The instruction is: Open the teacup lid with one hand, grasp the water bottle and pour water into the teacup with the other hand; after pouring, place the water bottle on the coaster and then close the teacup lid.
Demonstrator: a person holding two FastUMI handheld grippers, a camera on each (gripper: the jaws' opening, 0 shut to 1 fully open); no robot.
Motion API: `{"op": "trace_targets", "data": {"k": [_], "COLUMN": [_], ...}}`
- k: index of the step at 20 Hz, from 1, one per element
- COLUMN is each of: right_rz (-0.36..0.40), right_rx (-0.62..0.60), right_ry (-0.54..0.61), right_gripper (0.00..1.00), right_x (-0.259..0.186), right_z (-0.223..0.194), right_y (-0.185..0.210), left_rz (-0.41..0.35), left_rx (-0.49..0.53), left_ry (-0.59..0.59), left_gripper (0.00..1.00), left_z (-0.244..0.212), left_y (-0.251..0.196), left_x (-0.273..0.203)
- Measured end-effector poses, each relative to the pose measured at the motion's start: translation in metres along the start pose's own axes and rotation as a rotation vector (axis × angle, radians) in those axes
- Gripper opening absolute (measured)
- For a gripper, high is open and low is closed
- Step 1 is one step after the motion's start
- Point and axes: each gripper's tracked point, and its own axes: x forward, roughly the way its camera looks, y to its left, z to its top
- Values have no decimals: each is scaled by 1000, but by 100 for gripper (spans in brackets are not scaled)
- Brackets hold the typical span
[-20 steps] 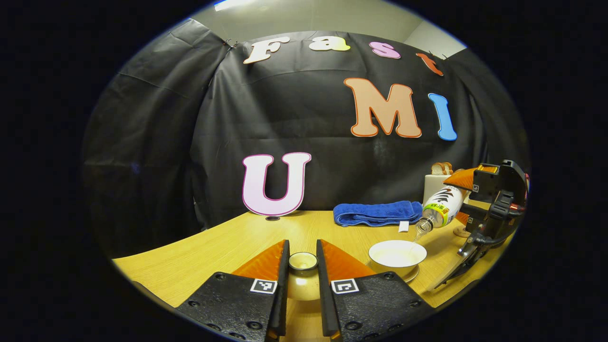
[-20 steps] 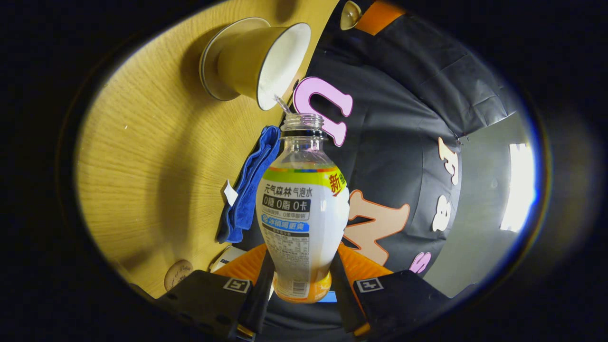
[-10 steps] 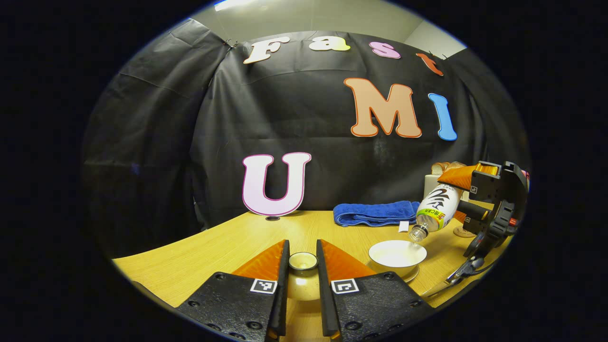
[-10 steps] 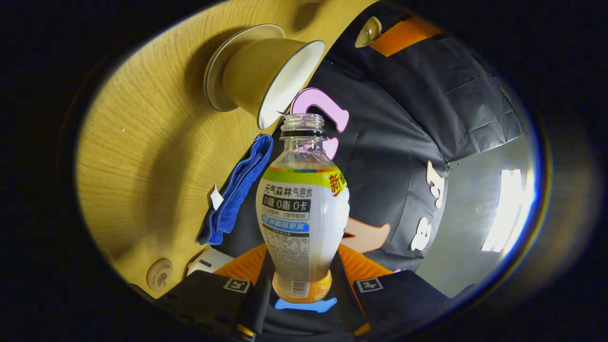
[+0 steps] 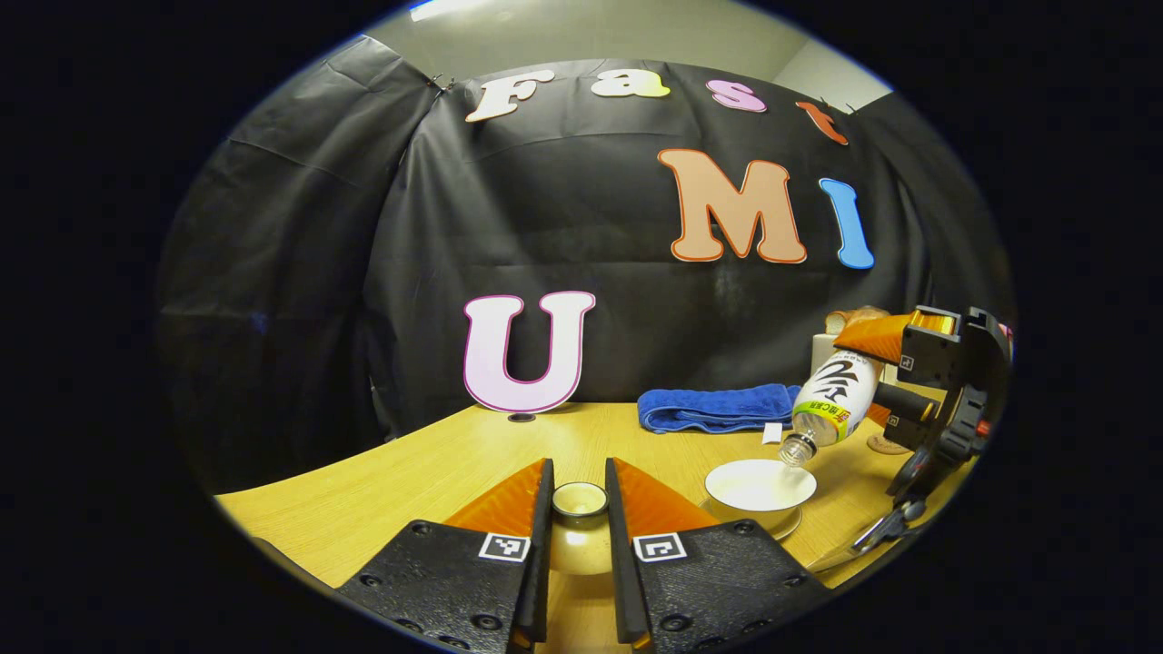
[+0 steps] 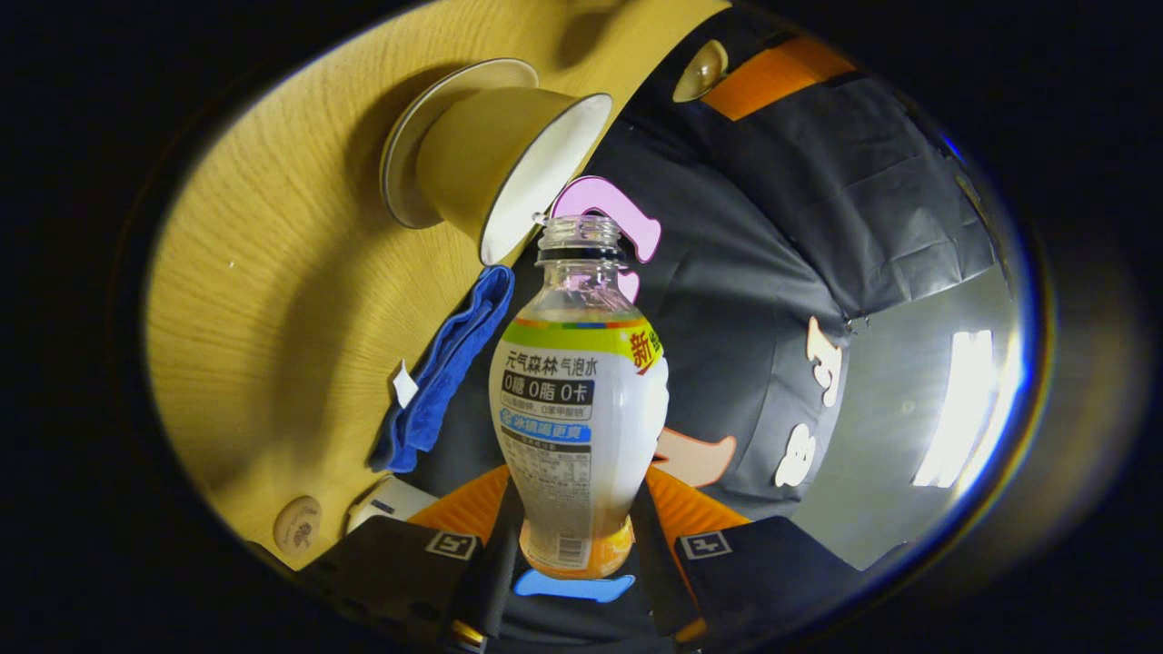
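My left gripper (image 5: 579, 501) is shut on the knob of the teacup lid (image 5: 579, 549), holding it above the table (image 5: 409, 472) to the left of the cup. The open teacup (image 5: 760, 484) stands on its saucer (image 5: 789, 524) at the right. Over it, the label-wrapped water bottle (image 5: 834, 397) tilts mouth-down, with its uncapped neck at the cup's rim. My right gripper (image 6: 574, 536) is shut on the bottle (image 6: 579, 409) near its base. The teacup (image 6: 495, 150) shows beyond the bottle's mouth. The round coaster (image 6: 297, 524) lies on the table, behind the bottle (image 5: 886, 445).
A folded blue towel (image 5: 722, 407) lies along the back of the table. A white box (image 5: 829, 350) with bread on top stands at the back right. The black cloth wall closes the far side. Bare wood stretches left of the lid.
The bottle has tipped more steeply and its mouth has come down closer to the teacup's rim. The left gripper and the lid have stayed put.
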Motion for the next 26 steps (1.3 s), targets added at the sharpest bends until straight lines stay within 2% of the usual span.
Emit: {"op": "trace_targets", "data": {"k": [4, 6, 7, 8, 9, 11, 13, 15, 17, 18, 21, 22, 26], "right_rz": [144, 212, 253, 290, 326, 369, 373, 358, 342, 336, 309, 303, 277], "right_rx": [350, 540, 644, 754, 871, 1091, 1246, 1342, 1438, 1495, 1676, 1729, 1878], "right_ry": [68, 89, 101, 123, 145, 174, 196, 211, 224, 231, 266, 268, 328], "right_gripper": [64, 66, 68, 63, 63, 65, 67, 65, 68, 65, 68, 66, 67], "right_x": [-6, -11, -14, -18, -20, -22, -21, -15, -15, -16, -11, -10, -3], "right_z": [-14, -13, -13, -16, -18, -25, -39, -58, -72, -80, -107, -114, -142], "right_y": [23, 30, 35, 38, 39, 29, 28, 28, 29, 30, 34, 36, 60], "left_rz": [0, 0, 0, 0, 1, 1, 1, 1, 1, 1, 0, 0, 0], "left_rx": [0, 0, 0, 0, 0, 0, 0, 0, 0, 0, 0, 0, 1], "left_ry": [0, 0, 0, 0, 0, 0, 0, 0, 1, 0, 1, 0, 1], "left_gripper": [27, 27, 27, 27, 27, 27, 27, 27, 27, 27, 27, 27, 27], "left_z": [0, -1, 0, 0, 1, 0, 0, 0, 1, 0, 1, 1, 1], "left_y": [0, 1, 0, 1, 1, 0, 0, 1, 1, 1, 1, 1, 1], "left_x": [0, 0, 0, 0, 1, 1, 0, 0, 0, 0, 0, 0, 0]}}
